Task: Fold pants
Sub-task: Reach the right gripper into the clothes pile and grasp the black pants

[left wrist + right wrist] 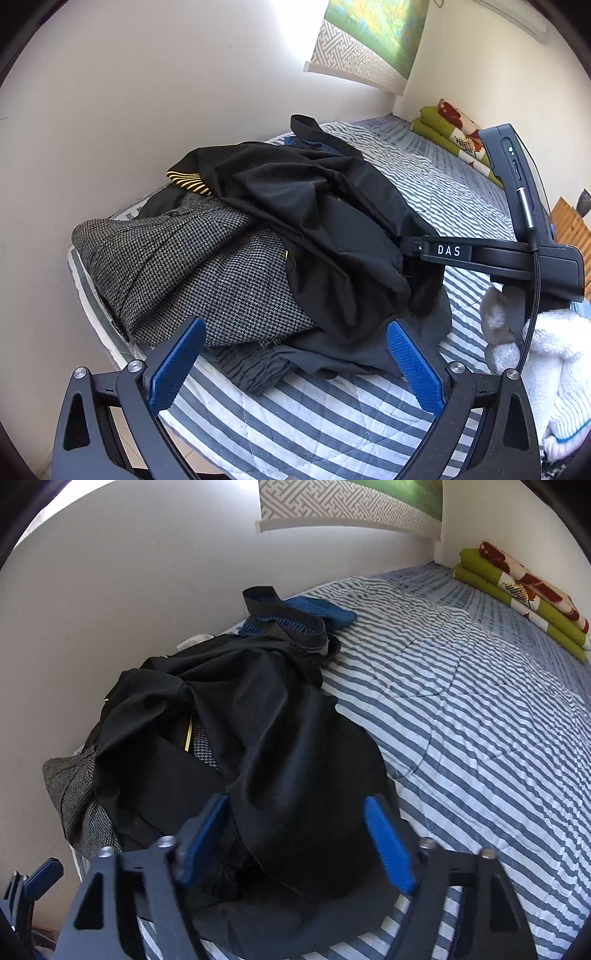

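A heap of clothes lies on the striped bed cover (461, 701) against the wall. Crumpled black pants (317, 206) (280, 738) top the heap. Under them are a grey houndstooth garment (177, 266) and a dark grey piece with an elastic waistband (258, 373). My left gripper (295, 325) is open just before the heap's near edge and holds nothing. My right gripper (297, 799) is open too, its blue pads (388, 842) either side of a fold of the black pants without clamping it. One of its fingers (443, 251) reaches into the heap from the right.
A white-gloved hand (554, 354) holds the right gripper. A folded green and floral blanket (517, 590) lies in the far corner. A blue garment (321, 613) sits behind the heap. The wall runs along the left, with a hanging scroll (369, 44). Bare striped cover stretches to the right.
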